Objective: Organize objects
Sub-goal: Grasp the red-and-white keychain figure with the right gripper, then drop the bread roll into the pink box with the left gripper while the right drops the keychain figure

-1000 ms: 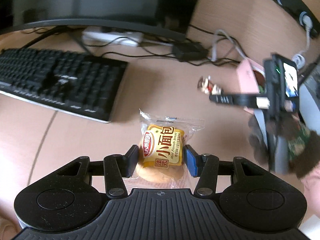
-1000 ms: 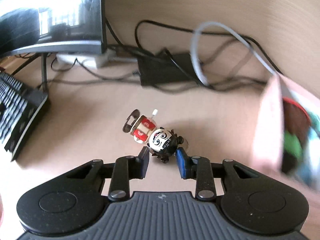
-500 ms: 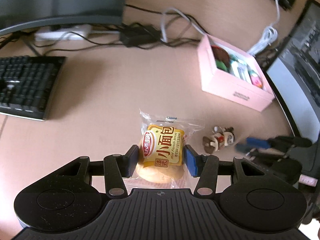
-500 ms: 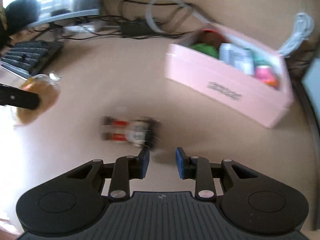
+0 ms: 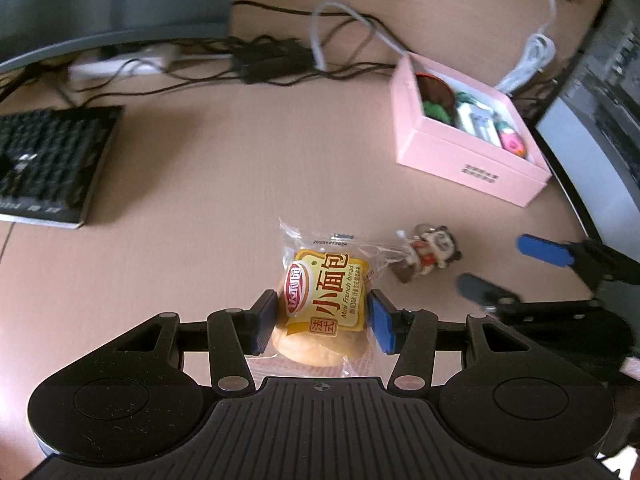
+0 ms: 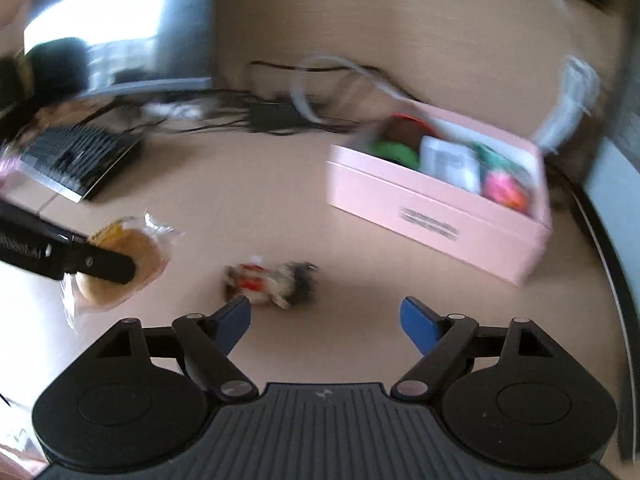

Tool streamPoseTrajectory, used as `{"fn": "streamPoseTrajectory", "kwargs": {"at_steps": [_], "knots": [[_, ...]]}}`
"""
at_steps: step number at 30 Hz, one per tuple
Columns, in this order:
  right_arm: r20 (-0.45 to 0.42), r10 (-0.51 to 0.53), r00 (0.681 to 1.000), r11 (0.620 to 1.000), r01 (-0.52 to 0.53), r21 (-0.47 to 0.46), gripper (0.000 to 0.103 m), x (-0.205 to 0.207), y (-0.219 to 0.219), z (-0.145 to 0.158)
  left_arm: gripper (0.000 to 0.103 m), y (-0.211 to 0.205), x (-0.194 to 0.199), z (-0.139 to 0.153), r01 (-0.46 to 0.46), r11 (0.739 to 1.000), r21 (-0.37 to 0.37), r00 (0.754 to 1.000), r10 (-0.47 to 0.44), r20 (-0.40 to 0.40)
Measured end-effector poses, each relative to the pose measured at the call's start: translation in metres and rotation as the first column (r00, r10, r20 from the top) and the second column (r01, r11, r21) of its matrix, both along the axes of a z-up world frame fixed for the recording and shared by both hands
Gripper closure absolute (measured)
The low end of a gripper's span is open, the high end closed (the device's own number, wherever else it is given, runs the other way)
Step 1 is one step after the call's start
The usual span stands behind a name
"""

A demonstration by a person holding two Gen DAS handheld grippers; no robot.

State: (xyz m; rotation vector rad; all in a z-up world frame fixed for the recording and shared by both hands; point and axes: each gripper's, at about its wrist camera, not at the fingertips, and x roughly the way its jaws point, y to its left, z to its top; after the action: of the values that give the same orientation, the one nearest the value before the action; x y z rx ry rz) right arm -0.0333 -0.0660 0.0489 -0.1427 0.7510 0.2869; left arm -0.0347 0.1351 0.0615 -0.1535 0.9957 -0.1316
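figurine: small toy [image 6: 272,284] lying flat on bench [image 5: 248,160], on its side, near side of pink box [image 5: 468,160], well apart from it.
long axis: roughly crosswise to R claw's line, head end toward box; blurred, detail unclear.
R claw: [image 6: 325,318] jaws opening, wide, nothing between pads; figurine sits just ahead, off toward the L finger [image 6: 234,322].
coming move (guess): re-centre over figurine or pull away; box is up-right of it, so any carry goes that way.
nearer hand: R, by a clear margin.
bread: packaged mini bun [image 5: 324,300] pinched in L claw [image 5: 322,320], just beside figurine on side away from box; wrapper edge near it.
box: open top, already part full.
room: bare bench betw figurine & box; keyboard [image 5: 48,160] far side, cables behind box, monitor edge past it.
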Motion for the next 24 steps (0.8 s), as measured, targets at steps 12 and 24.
{"fn": "streamPoseTrajectory", "kwargs": {"at_steps": [12,24], "knots": [[-0.105,0.035,0.994,0.999,-0.036,-0.005,0.038,0.042,0.036,-0.026,0.049,0.022,-0.018,-0.005,0.004,0.999,-0.045,1.000,-0.005,-0.027],[0.053,-0.158,0.986,0.987,0.157,0.027,0.039,-0.014,-0.053,0.051,0.049,-0.042,0.039,0.005,0.185,0.976,-0.115,0.982,-0.179,0.057]]}}
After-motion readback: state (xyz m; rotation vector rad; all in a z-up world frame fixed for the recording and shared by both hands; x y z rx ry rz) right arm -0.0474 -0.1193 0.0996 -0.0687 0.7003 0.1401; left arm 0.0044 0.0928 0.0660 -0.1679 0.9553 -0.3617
